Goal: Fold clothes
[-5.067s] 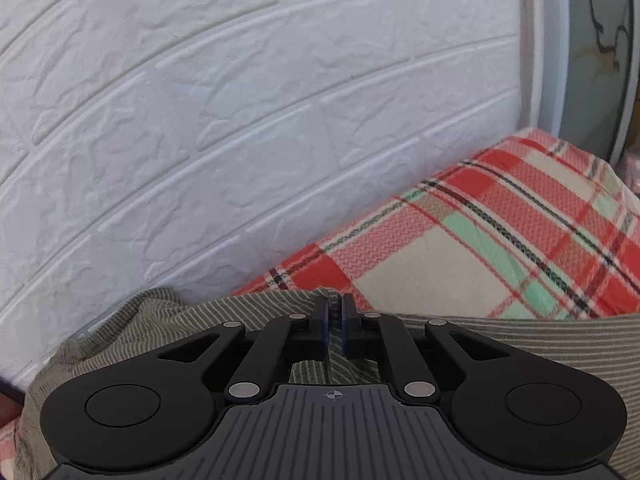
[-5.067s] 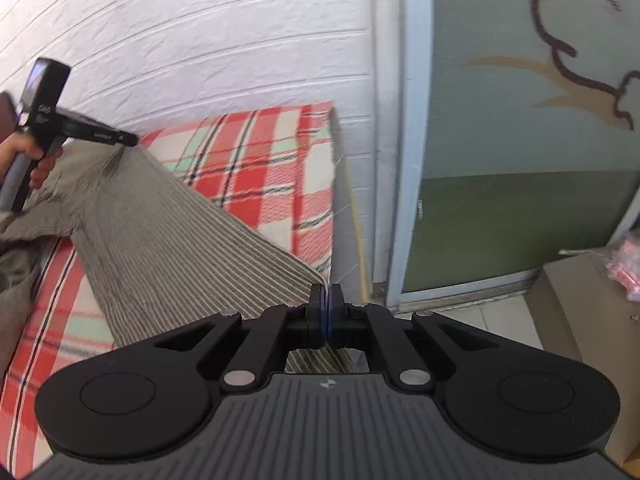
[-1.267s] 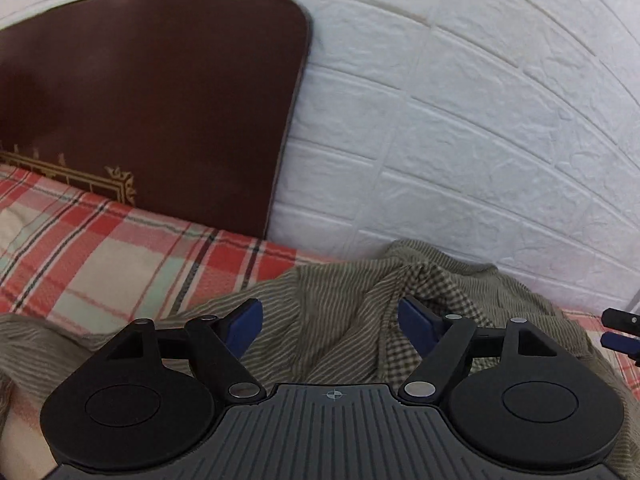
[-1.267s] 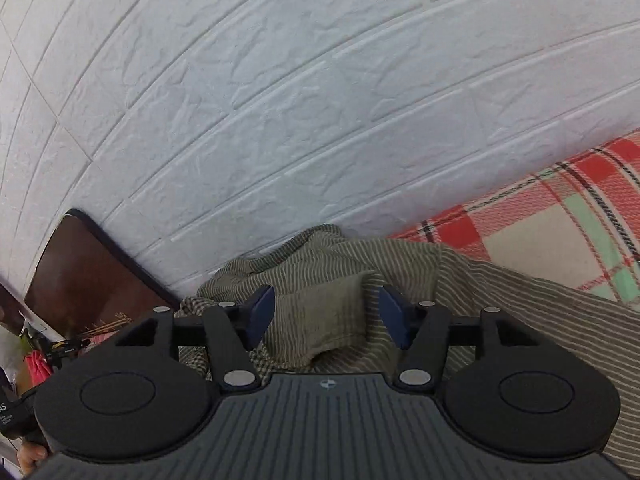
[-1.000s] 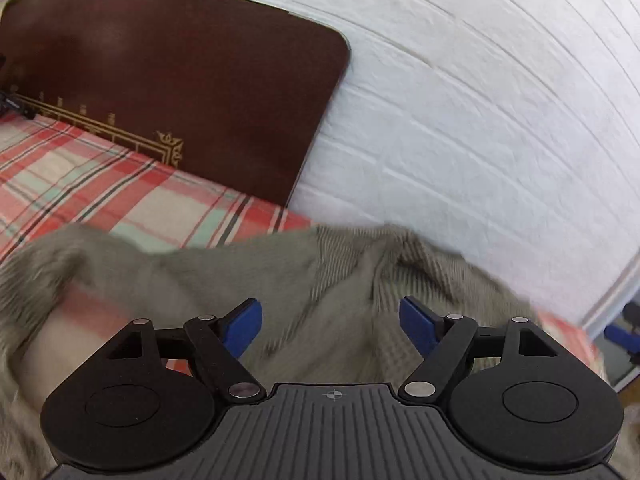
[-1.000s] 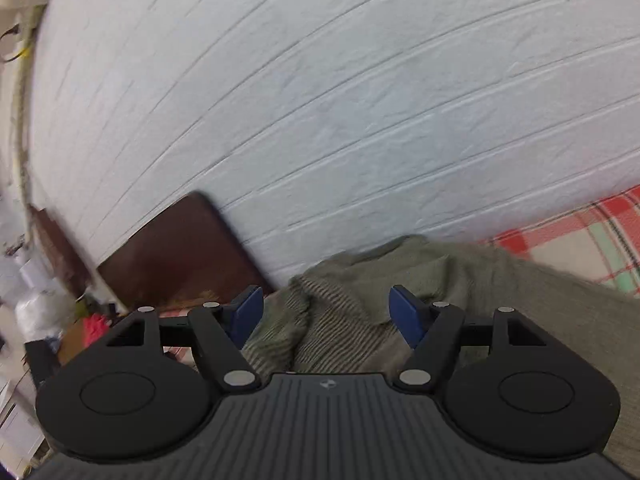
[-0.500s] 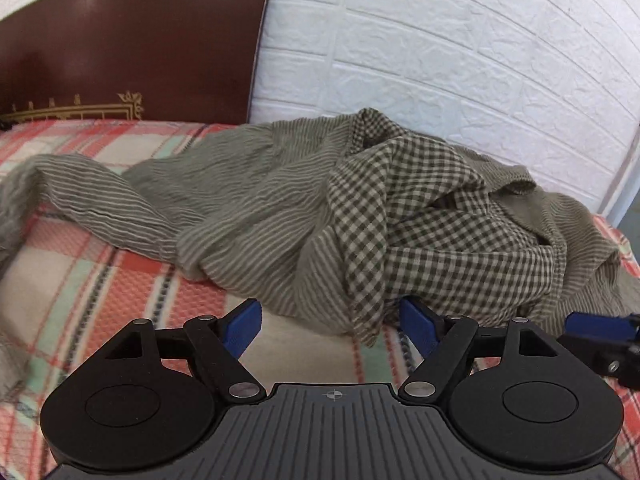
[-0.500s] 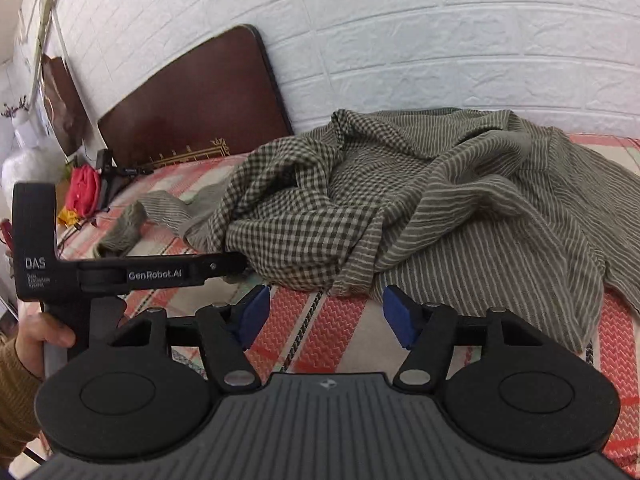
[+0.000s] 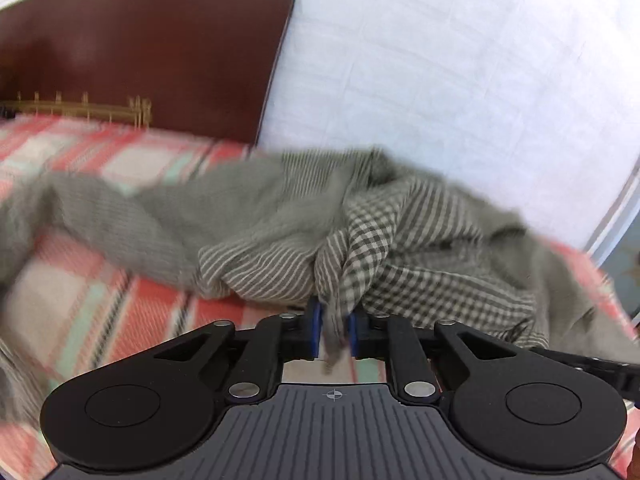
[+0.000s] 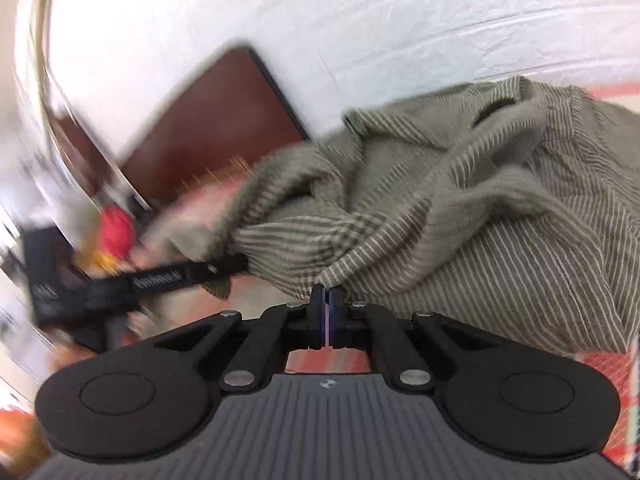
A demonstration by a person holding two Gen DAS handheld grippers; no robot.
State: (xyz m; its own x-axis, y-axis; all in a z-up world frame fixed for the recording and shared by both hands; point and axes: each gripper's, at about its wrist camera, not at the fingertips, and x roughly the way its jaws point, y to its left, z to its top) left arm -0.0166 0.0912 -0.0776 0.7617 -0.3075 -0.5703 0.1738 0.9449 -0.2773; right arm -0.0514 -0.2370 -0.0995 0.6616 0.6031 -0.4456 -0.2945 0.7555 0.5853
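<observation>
Shirt (image 9: 280, 240) heaped on plaid bed (image 9: 72, 280) beside wall; blurred at edges. Left gripper (image 9: 334, 332) just clamped onto checked fold; right gripper (image 10: 327, 320) just pinched onto striped edge.

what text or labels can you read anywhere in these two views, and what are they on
None can be read.
Printed line on the left gripper's black arm, seen in the right wrist view: blurred by motion, unreadable.
Small white print on its handle block: too blurred to read.
Left wrist view: no lettering on the shirt, blanket or headboard.
</observation>
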